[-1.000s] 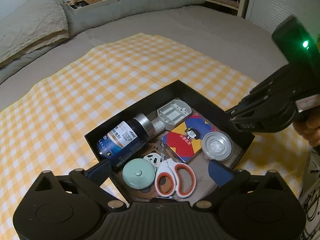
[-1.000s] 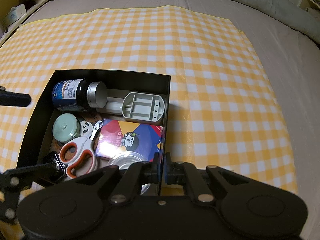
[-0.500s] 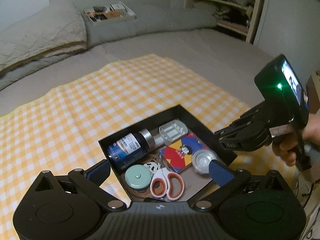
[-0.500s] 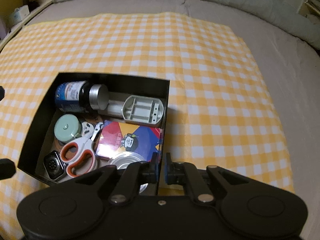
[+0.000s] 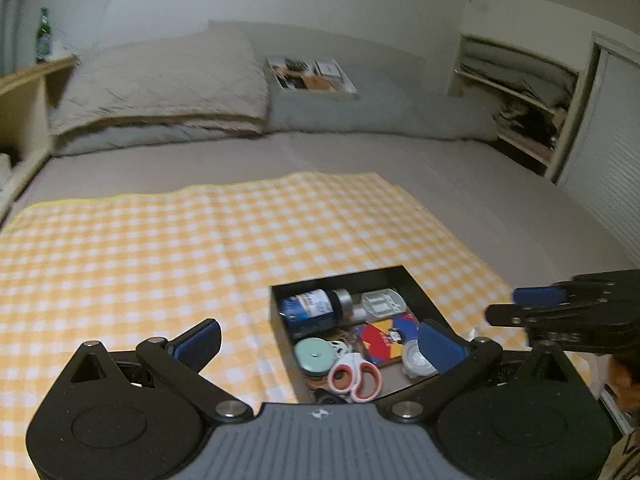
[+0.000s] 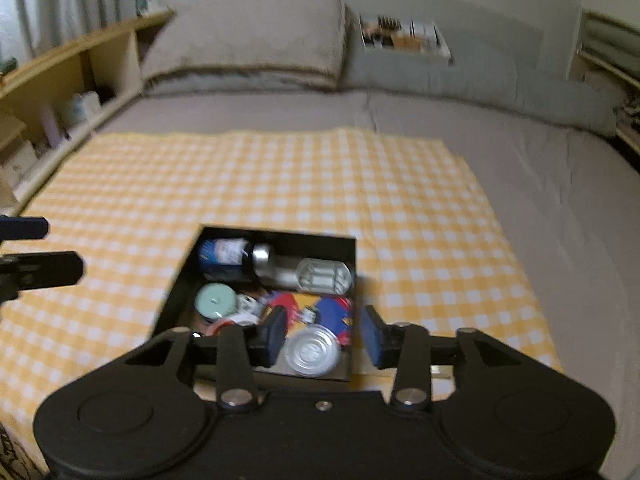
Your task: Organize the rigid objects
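We hold both tongs above the bed, and neither holds anything. Our left tongs (image 5: 316, 340) stand wide apart and empty; our right tongs (image 6: 322, 336) have just been opening, with nothing between the pads. The black box (image 6: 280, 236) sits on the yellow checked cloth (image 6: 280, 168) at about six o'clock in both views. Inside it we see the blue bottle (image 6: 224, 258) at eleven o'clock, the grey plastic tray (image 6: 324, 276) at one, the mint round tin (image 6: 216, 300) at nine, the card pack (image 6: 332, 312) in the middle and the clear round lid (image 6: 312, 350) at five. The scissors (image 5: 354, 374) lie near the front wall. The box looks fully packed, so the job seems nearly done. We judge the main risk to be a swinging finger clipping the box wall and tipping it on the soft bed.
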Tool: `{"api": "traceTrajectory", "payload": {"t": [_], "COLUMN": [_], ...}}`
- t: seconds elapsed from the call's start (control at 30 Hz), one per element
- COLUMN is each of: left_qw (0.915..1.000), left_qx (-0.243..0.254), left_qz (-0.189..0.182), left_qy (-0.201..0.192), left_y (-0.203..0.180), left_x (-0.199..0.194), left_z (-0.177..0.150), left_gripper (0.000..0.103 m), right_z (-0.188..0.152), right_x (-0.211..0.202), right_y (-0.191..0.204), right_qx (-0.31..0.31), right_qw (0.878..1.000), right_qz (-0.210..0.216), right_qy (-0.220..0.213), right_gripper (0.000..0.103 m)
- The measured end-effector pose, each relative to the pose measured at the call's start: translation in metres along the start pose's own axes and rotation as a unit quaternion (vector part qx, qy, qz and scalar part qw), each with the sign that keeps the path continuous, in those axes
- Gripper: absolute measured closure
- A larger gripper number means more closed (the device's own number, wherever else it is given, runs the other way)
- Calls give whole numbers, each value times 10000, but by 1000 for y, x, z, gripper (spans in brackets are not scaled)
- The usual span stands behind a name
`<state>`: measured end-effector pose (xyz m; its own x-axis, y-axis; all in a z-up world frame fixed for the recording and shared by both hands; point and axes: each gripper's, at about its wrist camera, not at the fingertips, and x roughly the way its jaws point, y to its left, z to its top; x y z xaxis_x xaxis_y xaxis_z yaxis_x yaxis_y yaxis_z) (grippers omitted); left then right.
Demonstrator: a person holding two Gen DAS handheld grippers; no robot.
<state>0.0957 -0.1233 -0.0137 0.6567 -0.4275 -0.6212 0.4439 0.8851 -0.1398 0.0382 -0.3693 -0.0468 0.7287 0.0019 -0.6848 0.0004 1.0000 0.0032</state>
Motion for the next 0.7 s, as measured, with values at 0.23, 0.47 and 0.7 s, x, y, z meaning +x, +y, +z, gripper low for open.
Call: {"api": "traceTrajectory", "payload": {"t": [0.23,0.47,0.7], "left_qw": [9987,9965,9945], "left_qx": [-28,25,152], "left_qz": [331,617,826], "left_qy": [-383,-571,-629], "left_y": [5,4,-4], "left_x": [-38,-66,-77], "left_z": [-15,-35,-50], "left_gripper": [0,0,0], "right_z": [-15,-39,-57], "right_x": [-49,-80,-87], "right_y": [17,29,36], "right_qx": [250,353,433], "right_qw": [9980,9927,9891], "right_qz": [-9,-145,-326], "right_qy": [-575,-1140,-1366], "right_gripper": [42,22,2]}}
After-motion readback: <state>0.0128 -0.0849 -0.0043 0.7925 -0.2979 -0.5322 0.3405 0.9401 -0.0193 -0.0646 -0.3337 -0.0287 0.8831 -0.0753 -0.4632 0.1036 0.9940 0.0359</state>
